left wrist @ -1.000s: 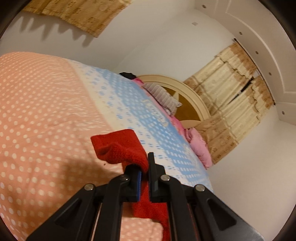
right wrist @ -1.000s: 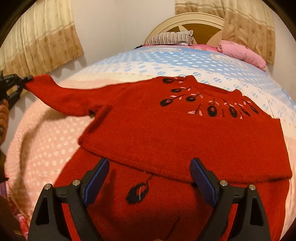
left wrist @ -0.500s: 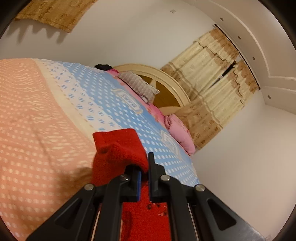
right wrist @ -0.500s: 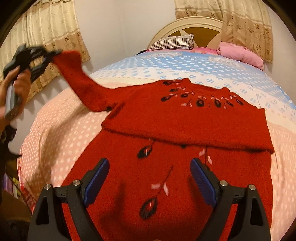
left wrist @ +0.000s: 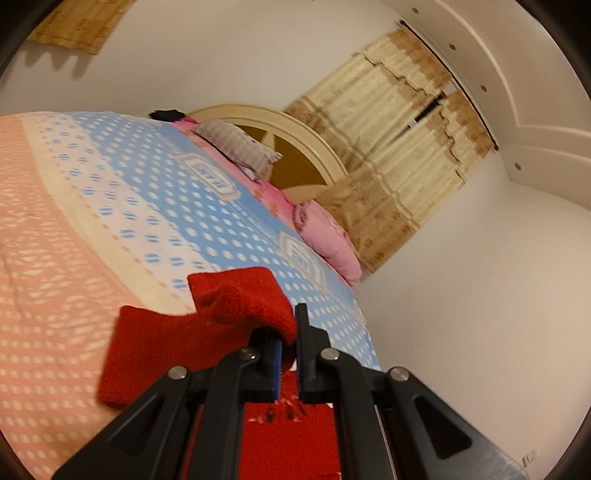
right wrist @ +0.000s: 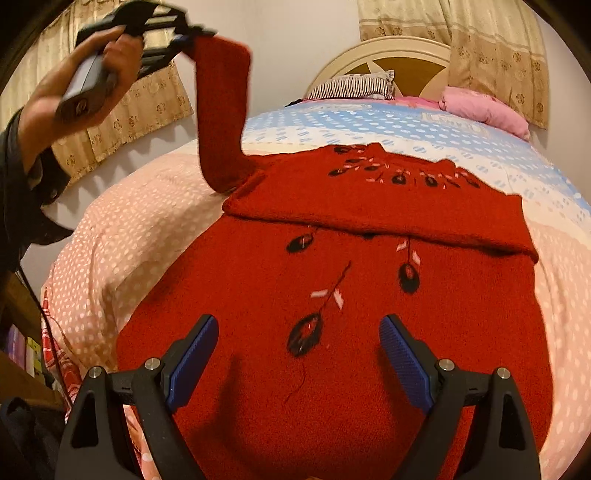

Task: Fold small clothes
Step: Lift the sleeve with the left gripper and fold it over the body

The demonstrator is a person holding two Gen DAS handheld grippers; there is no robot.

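Note:
A red knit sweater (right wrist: 332,314) with dark embroidered flowers lies flat on the bed, its right sleeve folded across the chest. My left gripper (left wrist: 288,332) is shut on the cuff of the left sleeve (left wrist: 240,299). In the right wrist view that gripper (right wrist: 184,35) holds the sleeve (right wrist: 221,110) high above the bed at the upper left. My right gripper (right wrist: 299,343) is open and empty, hovering over the sweater's lower body.
The bed has a pink and blue dotted cover (right wrist: 129,229). A striped pillow (right wrist: 351,86) and a pink pillow (right wrist: 484,110) lie by the cream headboard (right wrist: 388,59). Curtains (left wrist: 399,147) hang behind. Shelves (right wrist: 18,354) stand at the left.
My left gripper has lifted the sleeve cuff up and inward, from stretched out sideways to high above the shoulder. My right gripper has drawn back toward the hem and stays open.

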